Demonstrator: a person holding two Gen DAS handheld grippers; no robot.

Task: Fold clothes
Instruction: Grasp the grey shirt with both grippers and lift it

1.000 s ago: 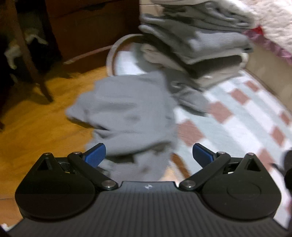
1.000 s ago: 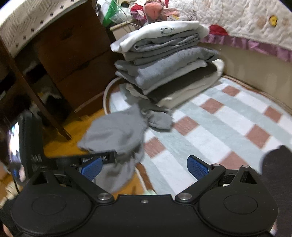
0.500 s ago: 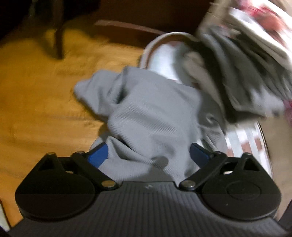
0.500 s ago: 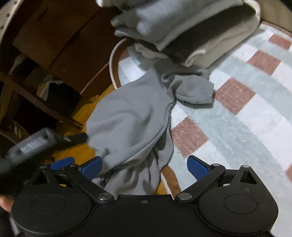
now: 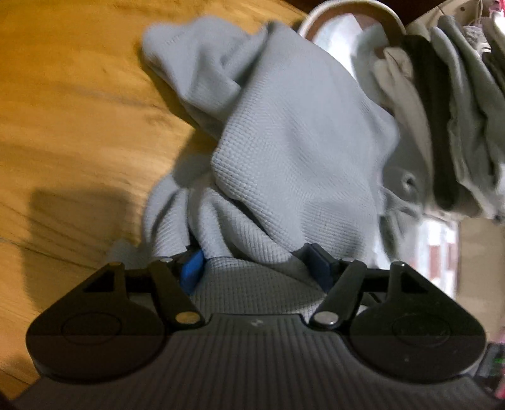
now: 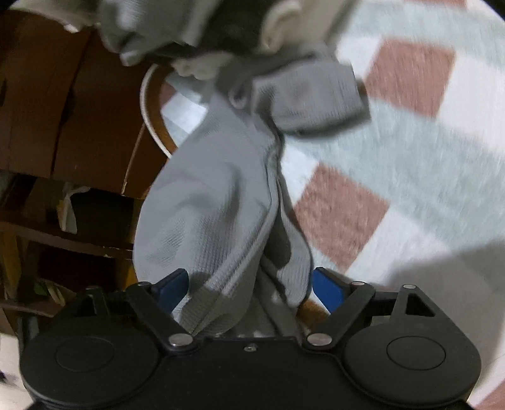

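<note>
Since a moment ago both my grippers have closed in on the grey garment (image 5: 296, 132), which now bunches between the spread fingers of my left gripper (image 5: 255, 268) and right gripper (image 6: 249, 284), neither pinching it. Beyond my fingers, the stack of folded clothes (image 5: 448, 120) crowds its far end, with checked rug (image 6: 410, 151) rightward and wooden floor (image 5: 69, 120) leftward.

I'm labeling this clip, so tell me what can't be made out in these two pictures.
- Left wrist view: whether the left gripper pinches the grey garment; cloth fills the gap between its jaws.
- Right wrist view: the same for the right gripper.
- Right wrist view: the folded pile, blurred and cut off by the top edge.
- Garment type: too crumpled to tell.
</note>
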